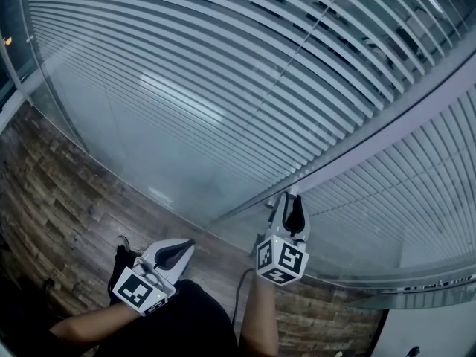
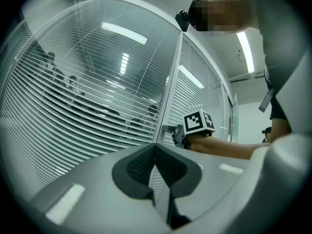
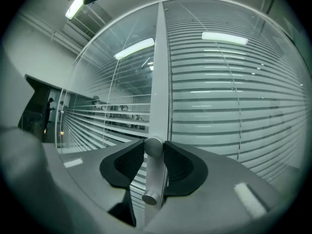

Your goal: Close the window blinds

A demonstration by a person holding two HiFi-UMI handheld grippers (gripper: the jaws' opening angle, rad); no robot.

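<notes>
Dark wood flooring [image 1: 52,192] ran along a glass wall, and the blinds [image 1: 223,80] sat behind its panes with the slats partly open, so the room beyond showed through. The right gripper [image 1: 290,197] pointed level at the grey post [image 3: 160,72] between two panes. Its jaws were pressed on a round metal knob [image 3: 153,146] that stuck out from that post. The left gripper [image 1: 187,245] hung lower at the left, well apart from the knob, jaws together with nothing between them.

floor [image 1: 52,199] — wood planks | ceiling light [image 2: 246,50] — lit strip
</notes>
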